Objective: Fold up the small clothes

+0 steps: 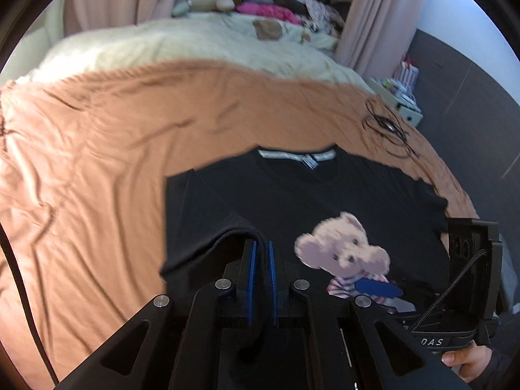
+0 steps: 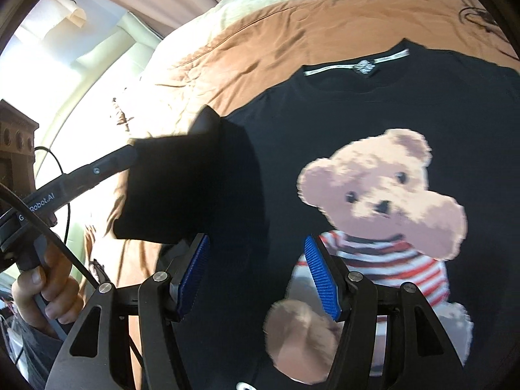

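Observation:
A black T-shirt (image 1: 325, 201) with a teddy-bear print (image 1: 344, 253) lies face up on the orange bedspread (image 1: 97, 162), collar at the far side. My left gripper (image 1: 262, 247) is shut on the shirt's left sleeve (image 1: 227, 230), lifted and drawn over the body. In the right wrist view the shirt (image 2: 422, 104) fills the frame, and the left gripper holds the sleeve (image 2: 169, 188) up at the left. My right gripper (image 2: 256, 250) is open and empty, just above the shirt's front beside the bear (image 2: 380, 195).
A cream blanket (image 1: 182, 45) and a heap of clothes and soft toys (image 1: 266, 9) lie at the bed's far end. A coiled black cable (image 1: 386, 126) rests on the bedspread's right part. Pink curtains hang behind. The right gripper's body (image 1: 471, 260) is at the right edge.

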`<state>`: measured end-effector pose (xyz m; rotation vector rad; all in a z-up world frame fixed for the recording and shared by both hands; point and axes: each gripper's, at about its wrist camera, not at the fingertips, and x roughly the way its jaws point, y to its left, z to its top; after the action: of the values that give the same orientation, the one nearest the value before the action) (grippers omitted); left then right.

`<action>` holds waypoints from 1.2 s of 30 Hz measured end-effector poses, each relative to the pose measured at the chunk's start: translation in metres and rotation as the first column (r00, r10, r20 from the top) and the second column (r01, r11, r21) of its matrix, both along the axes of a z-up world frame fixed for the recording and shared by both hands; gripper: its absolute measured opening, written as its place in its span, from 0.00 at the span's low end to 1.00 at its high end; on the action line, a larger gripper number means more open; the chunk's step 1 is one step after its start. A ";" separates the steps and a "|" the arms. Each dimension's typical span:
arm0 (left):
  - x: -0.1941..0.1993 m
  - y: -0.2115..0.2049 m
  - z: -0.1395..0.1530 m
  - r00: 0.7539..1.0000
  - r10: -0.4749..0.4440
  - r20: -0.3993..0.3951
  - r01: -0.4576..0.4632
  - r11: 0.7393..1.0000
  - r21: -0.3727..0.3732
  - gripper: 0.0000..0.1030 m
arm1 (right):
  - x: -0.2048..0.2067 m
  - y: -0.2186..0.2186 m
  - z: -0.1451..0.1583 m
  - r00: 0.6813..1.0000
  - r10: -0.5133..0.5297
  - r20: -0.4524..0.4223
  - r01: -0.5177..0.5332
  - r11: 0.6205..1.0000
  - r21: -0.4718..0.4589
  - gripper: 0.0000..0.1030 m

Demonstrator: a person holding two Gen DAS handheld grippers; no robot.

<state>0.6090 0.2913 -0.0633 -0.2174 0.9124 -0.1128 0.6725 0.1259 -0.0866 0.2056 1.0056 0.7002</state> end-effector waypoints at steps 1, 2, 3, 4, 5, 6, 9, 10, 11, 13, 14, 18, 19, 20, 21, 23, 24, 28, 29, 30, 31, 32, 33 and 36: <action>0.000 -0.003 -0.001 1.000 -0.009 -0.009 0.008 1.000 -0.014 0.16 | -0.001 -0.003 0.004 1.000 -0.002 -0.001 0.002 1.000 -0.006 0.57; -0.002 -0.005 -0.003 1.000 -0.015 -0.017 0.015 1.000 -0.026 0.21 | 0.000 -0.006 0.007 1.000 -0.005 -0.003 0.005 1.000 -0.012 0.58; -0.005 -0.006 -0.003 1.000 -0.014 -0.017 0.013 1.000 -0.025 0.31 | -0.001 -0.009 0.012 1.000 -0.006 -0.005 0.006 1.000 -0.013 0.59; -0.008 -0.006 -0.001 1.000 -0.007 -0.011 0.007 1.000 -0.013 0.37 | -0.001 -0.010 0.012 1.000 -0.006 -0.005 0.006 1.000 -0.012 0.60; -0.011 -0.004 0.000 1.000 0.001 -0.007 -0.001 1.000 -0.002 0.39 | -0.002 -0.009 0.012 1.000 -0.007 -0.002 0.007 1.000 -0.013 0.61; -0.013 -0.001 0.001 1.000 0.008 -0.006 -0.008 1.000 0.007 0.39 | -0.001 -0.007 0.012 1.000 -0.007 0.000 0.007 1.000 -0.017 0.61; -0.021 0.011 0.002 0.999 0.047 -0.027 -0.046 0.999 0.026 0.39 | -0.007 -0.006 0.016 1.000 0.015 0.010 -0.014 0.999 -0.045 0.61; -0.024 0.017 0.000 0.997 0.065 -0.035 -0.064 0.997 0.036 0.39 | -0.014 -0.014 0.017 0.999 0.028 0.018 -0.027 0.998 -0.057 0.61; -0.028 0.025 -0.002 0.995 0.085 -0.046 -0.083 0.995 0.046 0.39 | -0.016 -0.007 0.016 0.999 0.042 0.027 -0.040 0.996 -0.076 0.61; -0.034 0.037 -0.007 0.991 0.117 -0.068 -0.113 0.992 0.057 0.39 | -0.019 0.002 0.015 0.997 0.064 0.041 -0.059 0.992 -0.111 0.61; -0.037 0.044 -0.011 0.988 0.131 -0.078 -0.127 0.990 0.059 0.39 | -0.019 0.009 0.014 0.996 0.077 0.047 -0.070 0.989 -0.134 0.61; -0.049 0.067 -0.027 0.978 0.168 -0.120 -0.163 0.985 0.051 0.39 | -0.019 0.040 0.009 0.990 0.114 0.078 -0.093 0.968 -0.234 0.61; -0.051 0.073 -0.033 0.975 0.177 -0.134 -0.171 0.984 0.056 0.39 | -0.019 0.047 0.009 0.987 0.131 0.087 -0.105 0.961 -0.257 0.61; -0.053 0.077 -0.037 0.973 0.182 -0.141 -0.175 0.983 0.057 0.39 | -0.019 0.057 0.008 0.985 0.140 0.102 -0.105 0.952 -0.289 0.61; -0.054 0.082 -0.043 0.970 0.188 -0.151 -0.181 0.982 0.058 0.39 | -0.019 0.063 0.008 0.983 0.147 0.111 -0.107 0.946 -0.307 0.61; -0.055 0.087 -0.053 0.967 0.193 -0.168 -0.185 0.981 0.061 0.39 | -0.018 0.078 0.004 0.977 0.169 0.128 -0.115 0.929 -0.351 0.61; -0.055 0.089 -0.058 0.966 0.192 -0.175 -0.184 0.981 0.059 0.39 | -0.017 0.087 0.002 0.974 0.180 0.138 -0.115 0.918 -0.379 0.61; -0.056 0.097 -0.083 0.962 0.178 -0.206 -0.175 0.984 0.037 0.39 | -0.014 0.115 -0.006 0.963 0.210 0.171 -0.109 0.879 -0.465 0.61; -0.056 0.098 -0.088 0.961 0.176 -0.212 -0.173 0.984 0.033 0.39 | -0.013 0.123 -0.008 0.959 0.222 0.176 -0.113 0.871 -0.479 0.61; -0.056 0.098 -0.092 0.961 0.175 -0.216 -0.173 0.985 0.030 0.39 | -0.013 0.131 -0.011 0.956 0.236 0.175 -0.123 0.863 -0.489 0.61; -0.055 0.100 -0.099 0.959 0.175 -0.223 -0.174 0.984 0.027 0.39 | -0.013 0.137 -0.014 0.953 0.247 0.175 -0.129 0.855 -0.503 0.61; -0.055 0.101 -0.104 0.958 0.179 -0.225 -0.177 0.984 0.028 0.39 | -0.013 0.145 -0.017 0.949 0.260 0.178 -0.133 0.843 -0.522 0.61; -0.055 0.102 -0.107 0.957 0.184 -0.224 -0.182 0.983 0.030 0.39 | -0.014 0.151 -0.020 0.946 0.271 0.181 -0.138 0.837 -0.530 0.62; -0.057 0.110 -0.115 0.958 0.191 -0.216 -0.195 0.981 0.000 0.39 | -0.015 0.166 -0.025 0.937 0.293 0.189 -0.150 0.828 -0.541 0.71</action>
<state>0.5520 0.4012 -0.1778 -0.3424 1.1006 0.0841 0.6578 0.2917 -0.1114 -0.4821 0.9313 0.6215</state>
